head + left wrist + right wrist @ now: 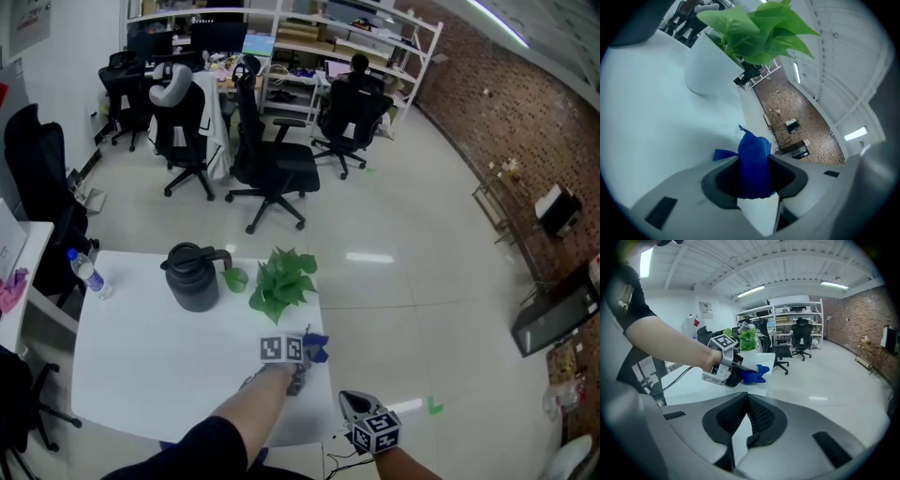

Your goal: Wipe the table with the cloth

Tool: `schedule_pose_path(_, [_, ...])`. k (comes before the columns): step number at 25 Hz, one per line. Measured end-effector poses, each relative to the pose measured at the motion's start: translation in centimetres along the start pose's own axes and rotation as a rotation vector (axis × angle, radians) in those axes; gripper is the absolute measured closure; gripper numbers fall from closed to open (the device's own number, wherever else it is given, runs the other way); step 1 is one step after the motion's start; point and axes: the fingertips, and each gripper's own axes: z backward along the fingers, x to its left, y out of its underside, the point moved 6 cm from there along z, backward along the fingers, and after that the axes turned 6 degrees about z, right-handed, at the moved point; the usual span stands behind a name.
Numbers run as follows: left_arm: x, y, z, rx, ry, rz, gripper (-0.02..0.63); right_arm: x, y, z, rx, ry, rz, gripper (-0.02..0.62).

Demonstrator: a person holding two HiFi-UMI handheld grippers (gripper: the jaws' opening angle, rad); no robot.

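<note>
A blue cloth (318, 349) lies bunched near the right edge of the white table (141, 375). My left gripper (308, 355) is shut on it. In the left gripper view the cloth (753, 161) fills the gap between the two dark pads (723, 180) and sticks out in front. My right gripper (350, 400) hangs off the table's front right corner, over the floor, jaws shut and empty. The right gripper view shows its own closed jaws (749, 427), and beyond them the left gripper (732, 372) with the cloth (755, 374) against the tabletop.
A green plant (281, 281) in a white pot (710, 65) stands just beyond the cloth. Left of it is a dark jug (192, 277), and a water bottle (89, 274) stands at the far left corner. Office chairs (267, 159) stand beyond the table.
</note>
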Motion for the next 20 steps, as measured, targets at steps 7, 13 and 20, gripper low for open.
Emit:
schedule_pose_path(7, [1.6,-0.7,1.9,-0.028,0.0,0.031,0.443,0.6,-0.8,-0.8,-0.004,-0.017,0.014,0.581])
schedule_pose_path(13, [4.6,-2.4,6.1,-0.078,-0.037,0.055,0.443,1.1,-1.4,-2.0,-0.006,-0.036,0.025,0.581])
schedule_pose_path(20, [0.9,-2.0,3.2,-0.052,0.144,0.083,0.442,1.3,-1.6,-2.1,-0.005,-0.042,0.023,0.581])
